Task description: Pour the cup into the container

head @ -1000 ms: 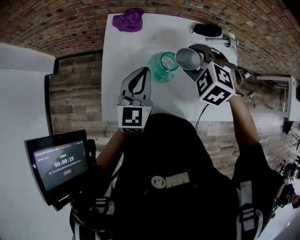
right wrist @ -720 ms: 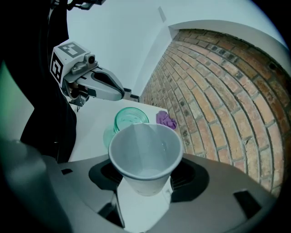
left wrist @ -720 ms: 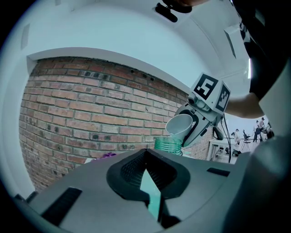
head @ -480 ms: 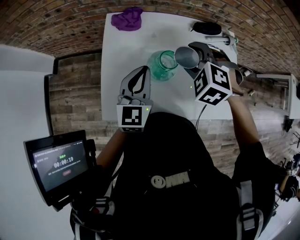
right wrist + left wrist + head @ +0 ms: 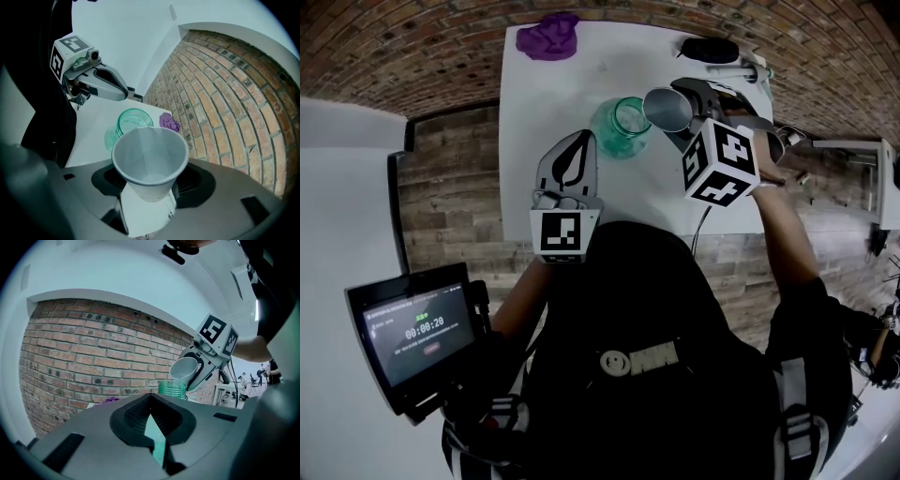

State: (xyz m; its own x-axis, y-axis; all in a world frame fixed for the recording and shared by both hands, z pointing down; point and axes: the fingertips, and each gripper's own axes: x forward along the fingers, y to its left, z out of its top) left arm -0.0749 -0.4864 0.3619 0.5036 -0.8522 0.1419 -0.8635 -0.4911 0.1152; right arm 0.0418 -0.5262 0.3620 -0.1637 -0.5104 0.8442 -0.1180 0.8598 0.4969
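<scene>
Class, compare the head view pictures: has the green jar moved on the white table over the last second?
No. The green jar sits the same way below and right of the purple cloth; only the whole view has shifted slightly.

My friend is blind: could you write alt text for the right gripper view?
A white cup, held in the jaws of the right gripper, faces its open mouth to the camera. Beyond it a green glass jar stands on a white table, with a purple cloth farther off and the left gripper at upper left.
</scene>
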